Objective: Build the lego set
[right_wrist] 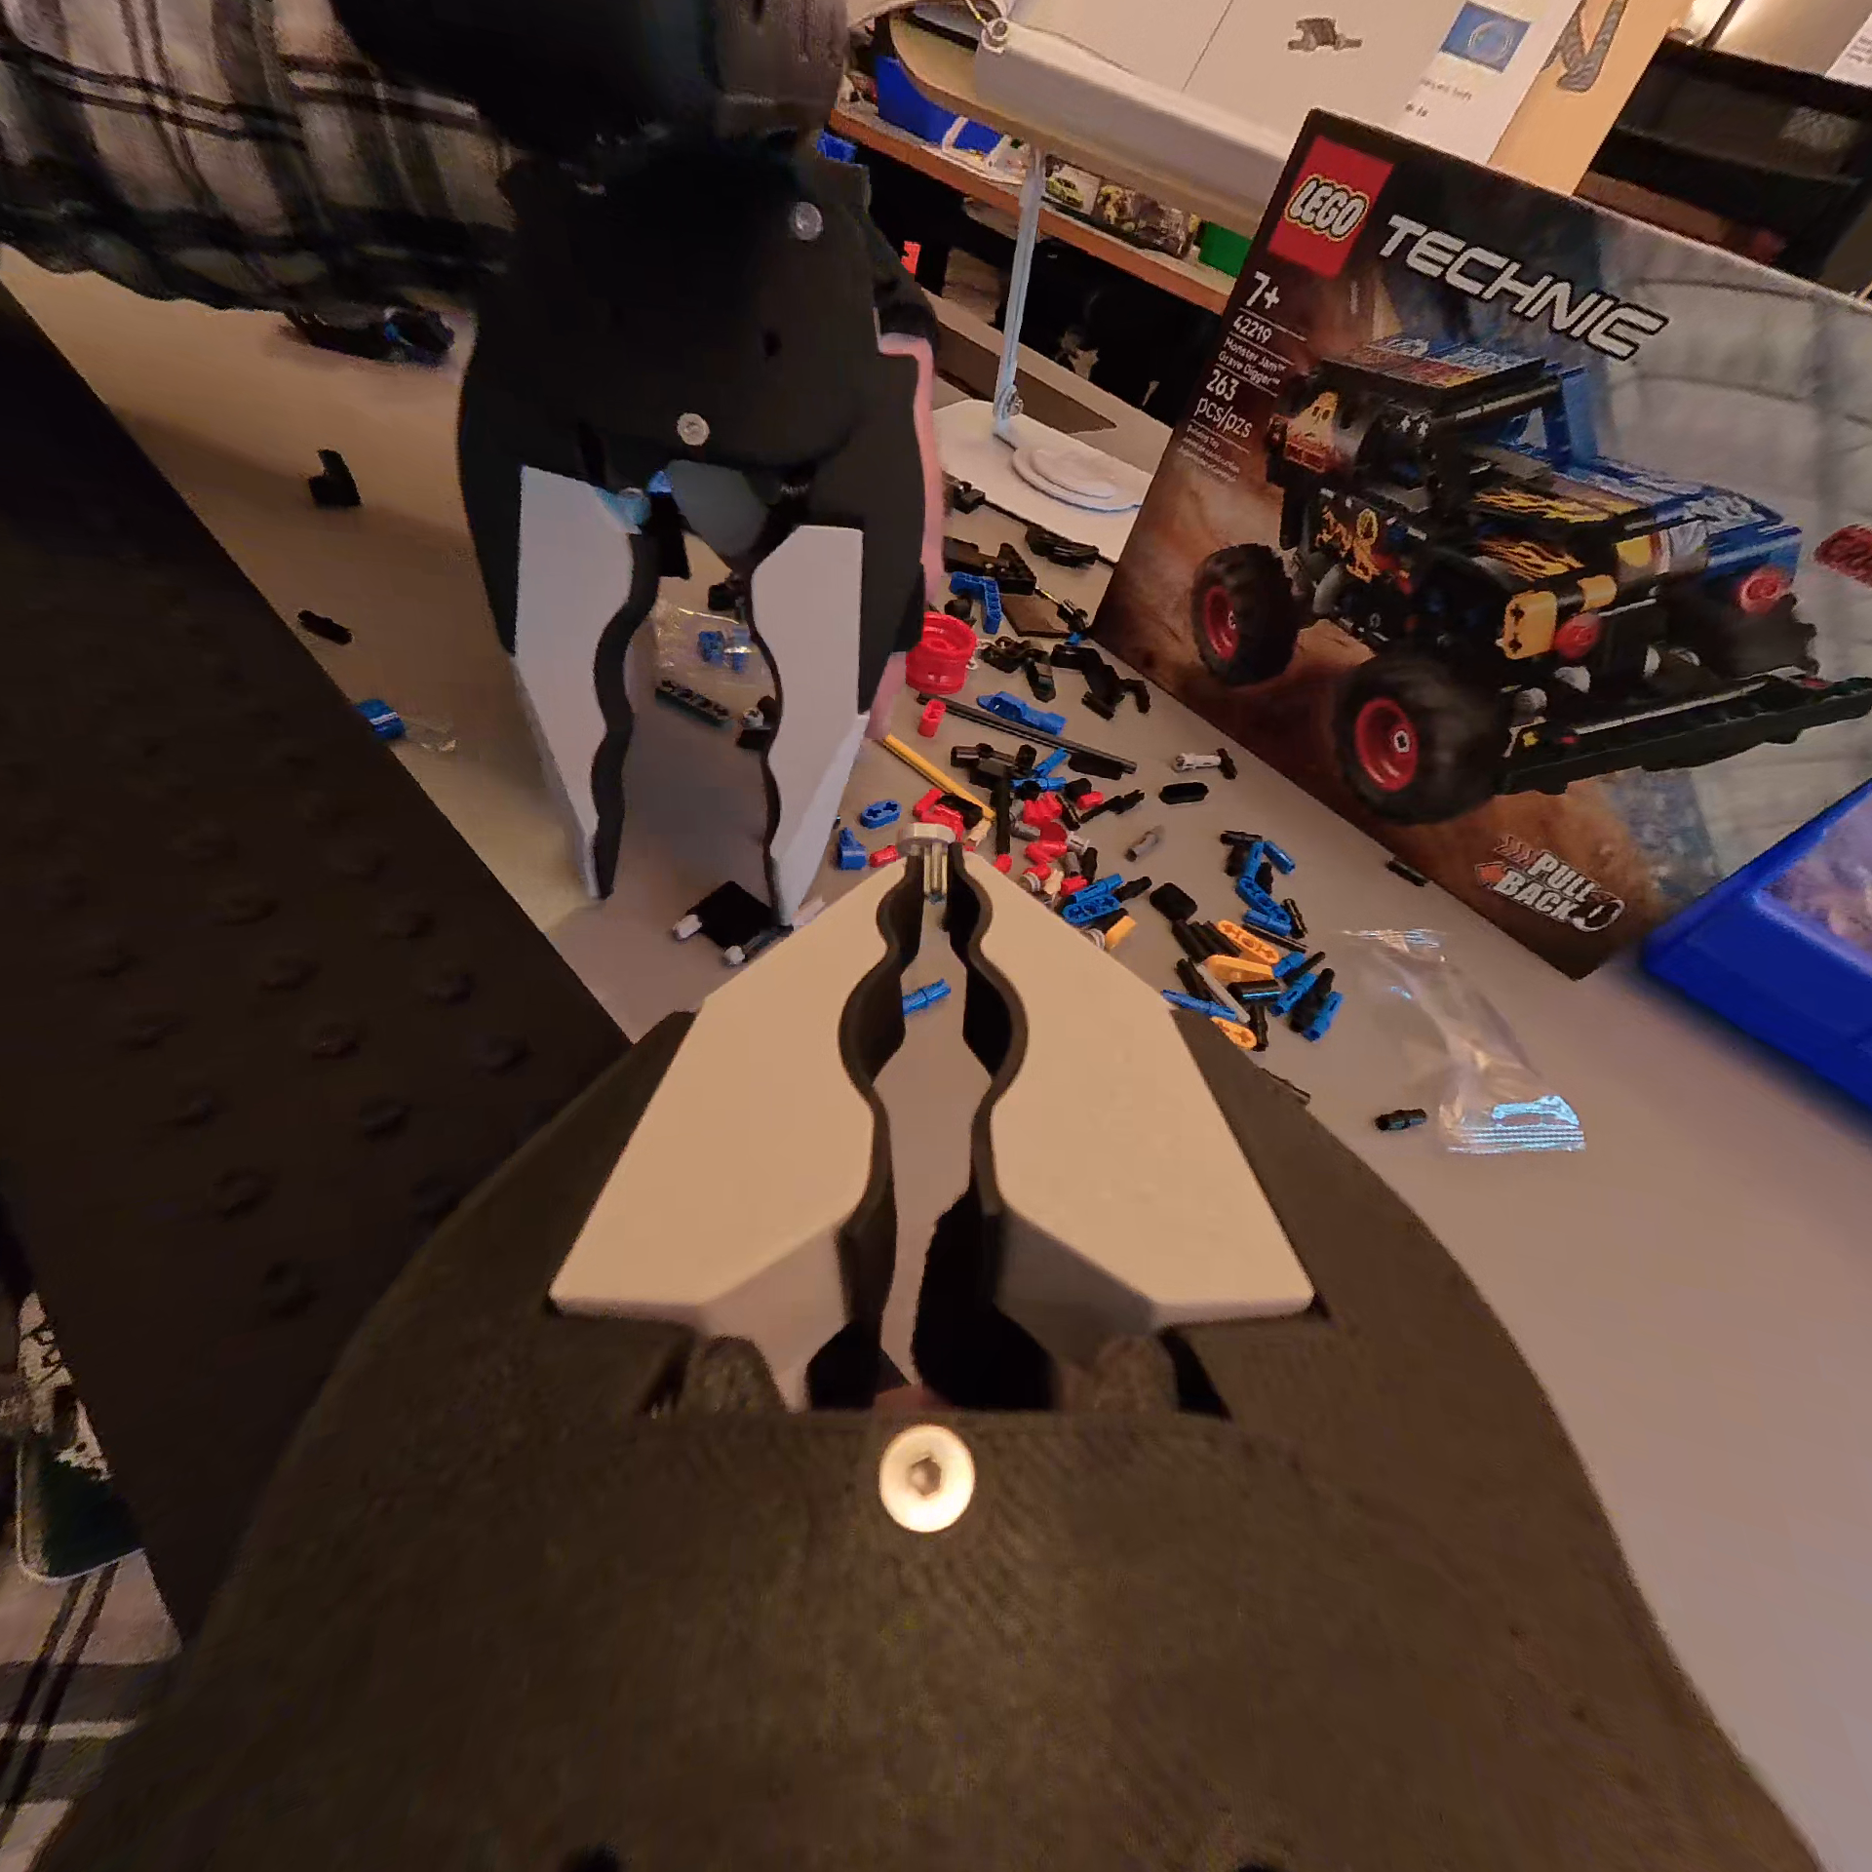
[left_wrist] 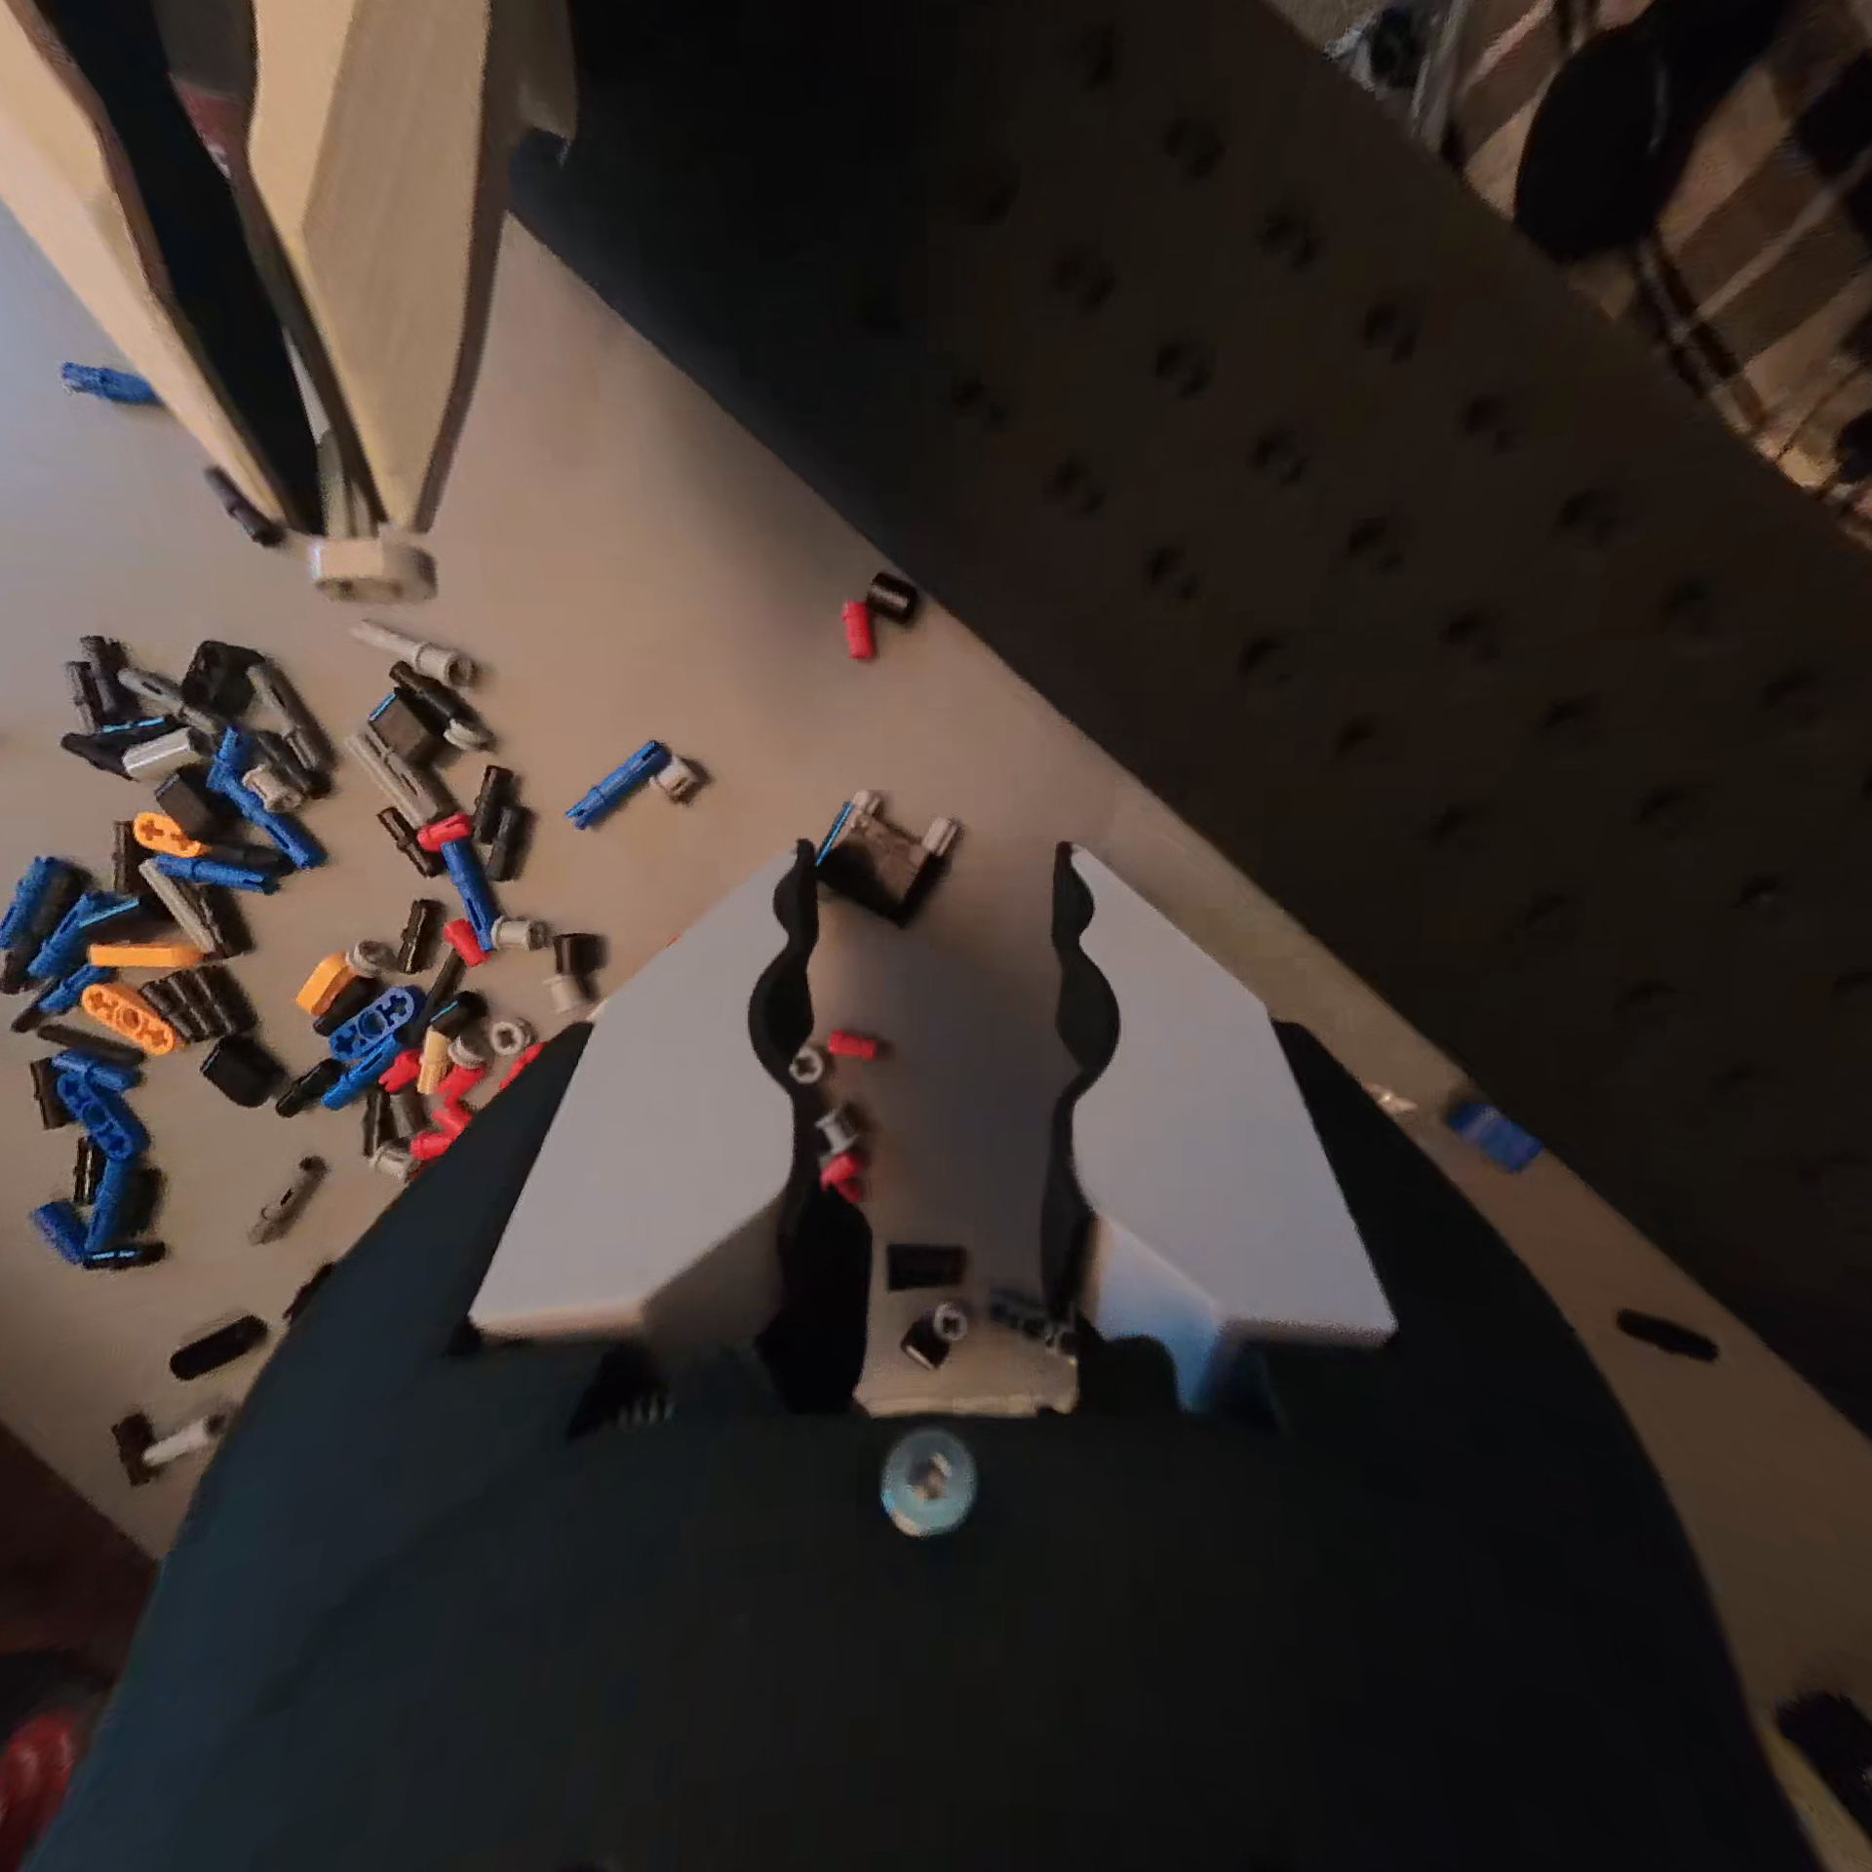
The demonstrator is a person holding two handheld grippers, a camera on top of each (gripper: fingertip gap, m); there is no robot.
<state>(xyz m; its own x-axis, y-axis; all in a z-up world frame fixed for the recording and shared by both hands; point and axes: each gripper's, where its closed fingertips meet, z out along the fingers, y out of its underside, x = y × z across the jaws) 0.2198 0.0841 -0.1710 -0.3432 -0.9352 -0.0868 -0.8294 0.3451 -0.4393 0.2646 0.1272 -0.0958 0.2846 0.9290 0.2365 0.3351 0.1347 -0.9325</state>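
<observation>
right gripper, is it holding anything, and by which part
Yes: the right gripper pinches a small grey pin by its shaft, collar end sticking out past the tips.

Pale grey table point(right_wrist: 1519, 1317). Black, perforated mat point(right_wrist: 203, 912) along one edge. Loose pieces point(left_wrist: 203, 912) in blue, black, orange, red and light grey. White fingers point(right_wrist: 1094, 1114) with black wavy pads point(right_wrist: 871, 1013) on the black right gripper point(right_wrist: 934, 891). Plaid fabric point(left_wrist: 1742, 263), seemingly tan and dark, though blurred. Blue bin point(right_wrist: 1783, 932).
</observation>
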